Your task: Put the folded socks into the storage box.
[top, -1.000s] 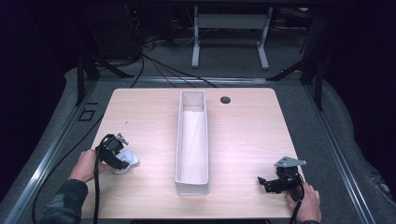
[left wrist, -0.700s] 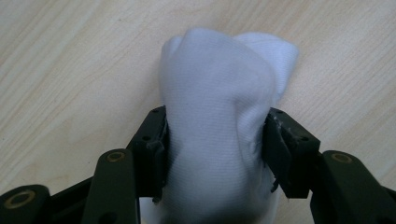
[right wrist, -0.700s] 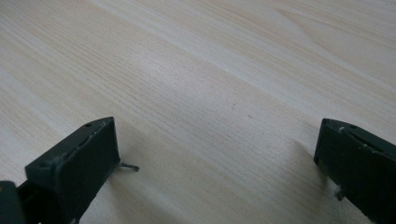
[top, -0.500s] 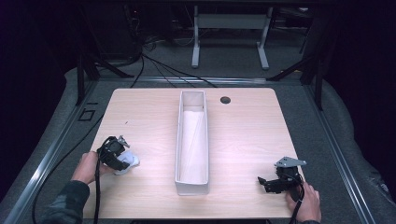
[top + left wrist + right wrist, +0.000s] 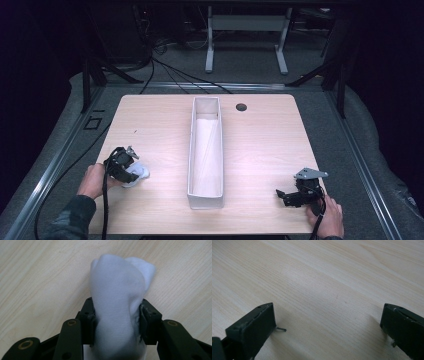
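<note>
A white rolled sock (image 5: pixel 117 302) lies on the wooden table (image 5: pixel 150 130) near its front left. My left gripper (image 5: pixel 134 171) has just been closing and is now shut on the sock (image 5: pixel 139 173), its pads (image 5: pixel 146 321) pressing into the cloth from both sides. In the left gripper view the sock bulges out beyond the jaws. My right gripper (image 5: pixel 285 196) rests at the table's front right, pointing left. Its jaws stand wide apart over bare wood, with nothing between the right gripper (image 5: pixel 328 325) fingers.
A long, narrow white bin (image 5: pixel 191 165) runs front to back down the middle of the table, between the two grippers. A round dark hole (image 5: pixel 241 107) sits near the table's far edge. Metal frame legs and cables lie on the floor beyond.
The left gripper's jaws have closed in on the white sock. Neither hand has shifted across the table, and the right gripper looks the same.
</note>
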